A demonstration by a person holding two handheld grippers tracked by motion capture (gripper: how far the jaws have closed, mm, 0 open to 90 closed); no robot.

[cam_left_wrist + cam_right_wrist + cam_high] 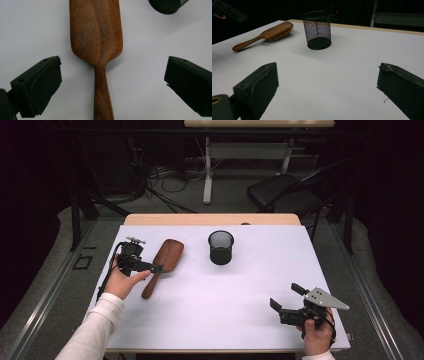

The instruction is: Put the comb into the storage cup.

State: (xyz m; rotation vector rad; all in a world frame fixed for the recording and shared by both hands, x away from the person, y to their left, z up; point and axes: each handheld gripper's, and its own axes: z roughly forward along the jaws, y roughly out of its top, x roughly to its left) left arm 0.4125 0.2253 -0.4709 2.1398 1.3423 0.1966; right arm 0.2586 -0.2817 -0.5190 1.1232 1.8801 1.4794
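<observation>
A wooden hairbrush [165, 261] lies bristles down on the left of the white table [240, 290], handle toward the person. My left gripper [155, 267] hovers over the neck of the brush and is open. In the left gripper view its jaws stand wide on either side of the hairbrush [96, 32], not touching it. A black mesh cup [221, 247] stands upright at the middle back. My right gripper [286, 296] is held open near the front right corner with nothing in it. The right gripper view looks across the bare sheet at the mesh cup [317, 30] and the hairbrush [265, 33].
The cup's base [166, 5] shows at the top right of the left gripper view. Beyond the table's far wooden edge [212, 219] are a black chair [285, 190], a desk's white legs [207, 175] and cables on the floor. The left gripper [229, 11] shows far off.
</observation>
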